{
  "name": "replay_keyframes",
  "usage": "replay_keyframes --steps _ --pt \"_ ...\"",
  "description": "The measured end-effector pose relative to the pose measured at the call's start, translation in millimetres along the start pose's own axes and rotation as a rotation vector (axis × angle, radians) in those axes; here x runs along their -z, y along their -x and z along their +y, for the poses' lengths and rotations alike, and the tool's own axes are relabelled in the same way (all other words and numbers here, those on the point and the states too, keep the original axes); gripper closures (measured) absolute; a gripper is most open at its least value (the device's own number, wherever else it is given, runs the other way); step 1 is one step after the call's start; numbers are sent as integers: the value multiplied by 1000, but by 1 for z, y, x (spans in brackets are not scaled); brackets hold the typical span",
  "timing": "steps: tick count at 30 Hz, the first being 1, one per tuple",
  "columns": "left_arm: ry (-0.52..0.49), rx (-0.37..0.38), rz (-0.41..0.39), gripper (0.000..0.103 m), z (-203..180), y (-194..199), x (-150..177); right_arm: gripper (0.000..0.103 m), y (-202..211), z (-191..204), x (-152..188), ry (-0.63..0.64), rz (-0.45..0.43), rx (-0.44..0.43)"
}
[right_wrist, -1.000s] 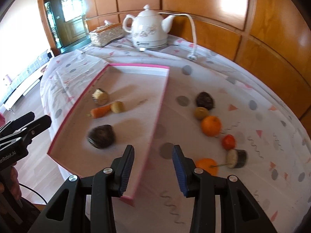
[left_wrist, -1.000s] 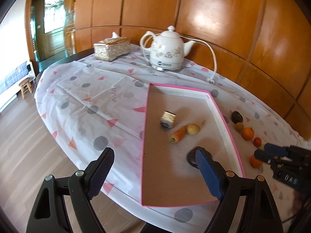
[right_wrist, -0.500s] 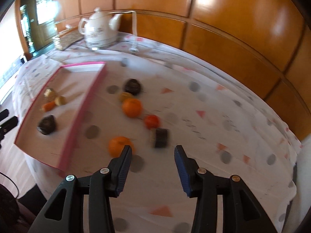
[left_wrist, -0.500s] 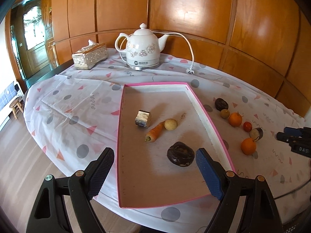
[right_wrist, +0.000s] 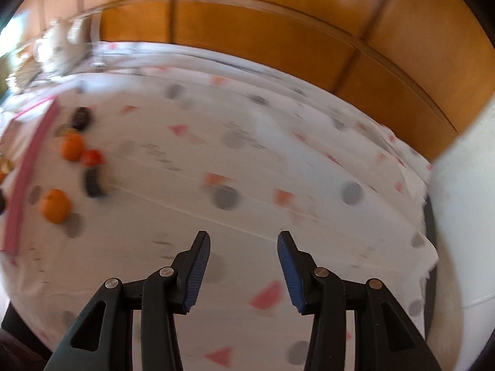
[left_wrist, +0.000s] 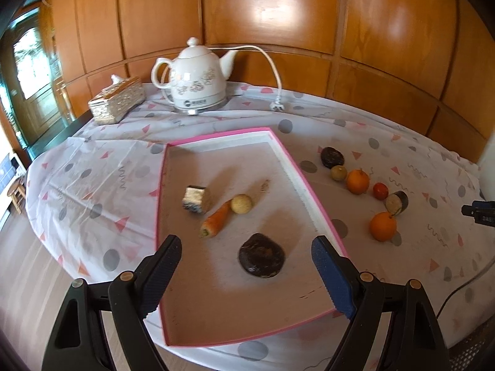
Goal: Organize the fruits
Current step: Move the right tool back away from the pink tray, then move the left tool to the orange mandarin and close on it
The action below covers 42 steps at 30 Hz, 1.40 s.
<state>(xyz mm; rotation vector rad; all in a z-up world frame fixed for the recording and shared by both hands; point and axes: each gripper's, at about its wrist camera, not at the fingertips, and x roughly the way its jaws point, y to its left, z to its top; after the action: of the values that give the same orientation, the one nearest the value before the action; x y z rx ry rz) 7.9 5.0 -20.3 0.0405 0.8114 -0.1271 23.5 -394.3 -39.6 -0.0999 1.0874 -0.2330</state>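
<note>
Under the left wrist camera, the left claw [left_wrist: 244, 275] hangs spread and empty over the pink tray [left_wrist: 309, 182], which already holds a carrot [left_wrist: 216, 219] and a dark fruit [left_wrist: 261, 259], while two oranges [left_wrist: 383, 226] and smaller pieces wait on the tabletop [left_wrist: 92, 185] beside its rim. From the right wrist view, blurred, the right claw [right_wrist: 244, 275] is partly spread with nothing between its pads, its jaws having just been opening, over bare cloth with open room; the loose fruit sits far left, the tabletop's edge near on the right.

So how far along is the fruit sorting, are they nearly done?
Partly done, it seems. The pink tray already holds four items, including a carrot and a dark round piece. Nothing is in hand: the left gripper and the right gripper are both open and empty. Six pieces still lie on the tablecloth beside the tray, among them two oranges.
</note>
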Motion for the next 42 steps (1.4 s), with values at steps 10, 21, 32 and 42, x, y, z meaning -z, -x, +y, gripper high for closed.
replay_keyframes --steps 10,21,32,42 --pt "-52 49 28 17 -31 -14 -19 57 -36 -94 25 -355 133 73" --pt "-80 100 52 17 -65 -39 -45 57 -32 -156 48 -649 146 124" --pt "-56 165 145 31 -99 -84 -60 57 -30 -188 57 -810 111 149" --pt "26 214 245 44 -126 -132 -73 55 -19 -215 76 -996 63 127"
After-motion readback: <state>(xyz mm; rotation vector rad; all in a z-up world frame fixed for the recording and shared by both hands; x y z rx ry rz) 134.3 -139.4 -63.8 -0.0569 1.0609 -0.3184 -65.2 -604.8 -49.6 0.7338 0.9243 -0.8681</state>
